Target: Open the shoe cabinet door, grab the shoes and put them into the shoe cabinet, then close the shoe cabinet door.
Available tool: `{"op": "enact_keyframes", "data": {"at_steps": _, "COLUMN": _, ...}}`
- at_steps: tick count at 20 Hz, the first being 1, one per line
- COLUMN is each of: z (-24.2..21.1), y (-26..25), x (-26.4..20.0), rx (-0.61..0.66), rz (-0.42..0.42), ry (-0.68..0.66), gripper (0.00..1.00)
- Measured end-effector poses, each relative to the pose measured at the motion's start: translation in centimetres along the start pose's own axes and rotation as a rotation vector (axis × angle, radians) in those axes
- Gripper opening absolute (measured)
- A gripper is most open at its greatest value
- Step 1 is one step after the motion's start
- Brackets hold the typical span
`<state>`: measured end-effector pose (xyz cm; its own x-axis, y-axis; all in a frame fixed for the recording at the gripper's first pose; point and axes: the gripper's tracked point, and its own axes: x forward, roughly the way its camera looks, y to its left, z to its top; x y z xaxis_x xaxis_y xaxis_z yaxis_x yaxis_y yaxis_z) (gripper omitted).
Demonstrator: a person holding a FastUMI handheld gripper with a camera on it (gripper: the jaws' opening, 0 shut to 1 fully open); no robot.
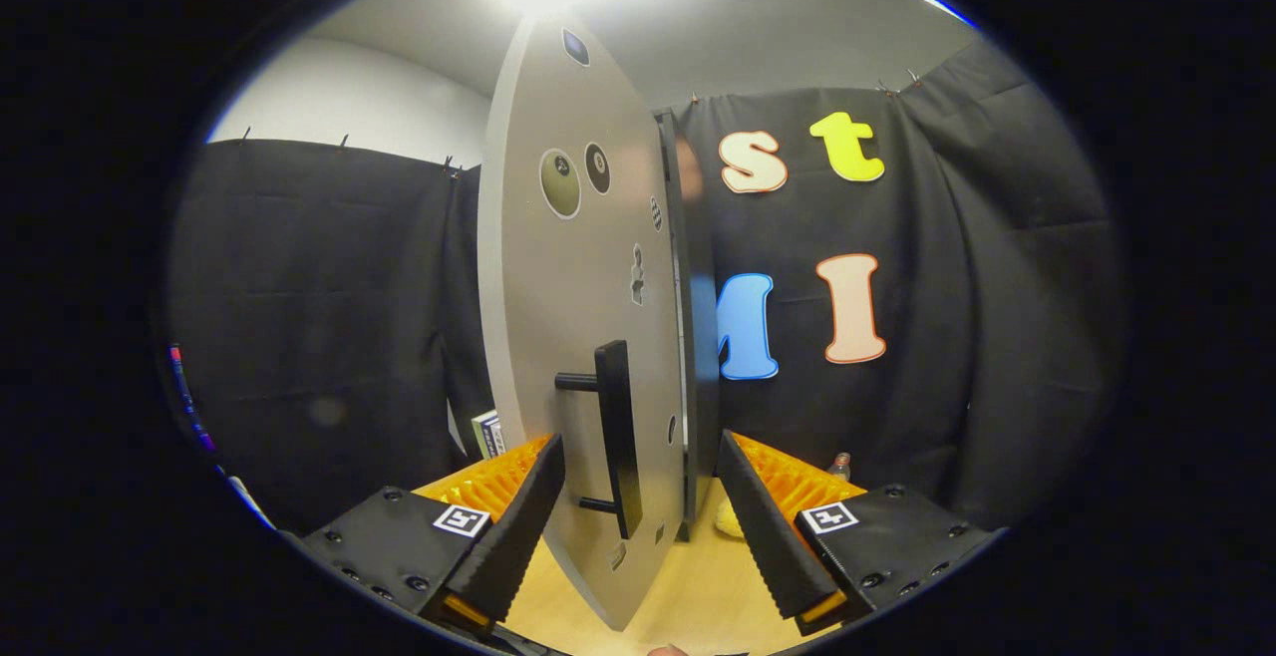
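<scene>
The grey shoe cabinet door (568, 267) stands swung out towards me, nearly edge-on, with several round stickers on its face. Its black bar handle (618, 437) runs upright on the door's lower part. My gripper (643, 526) is open, one finger on each side of the door's lower edge, and the handle lies between the fingers, nearer the left one. Neither finger visibly presses on the door. Just behind the door's right edge rises a dark strip of the cabinet body (701, 357). A pale yellow thing (728, 518), perhaps a shoe, lies on the table beside the right finger, mostly hidden.
The wooden table top (698, 586) runs under the door. A small bottle (840, 464) stands behind the right finger near the black cloth wall. A blue and white box (487, 433) stands left of the door.
</scene>
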<state>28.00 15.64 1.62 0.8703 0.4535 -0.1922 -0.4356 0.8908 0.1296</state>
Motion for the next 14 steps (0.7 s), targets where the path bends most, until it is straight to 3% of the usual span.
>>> {"op": "enact_keyframes", "data": {"at_steps": 5, "z": -0.5, "y": 2.8, "x": 1.3, "rx": 0.085, "rz": 0.105, "ry": 0.018, "gripper": 0.96}}
{"op": "enact_keyframes", "data": {"at_steps": 14, "z": -0.9, "y": 7.8, "x": 5.3, "rx": 0.026, "rz": 0.210, "ry": 0.041, "gripper": 0.96}}
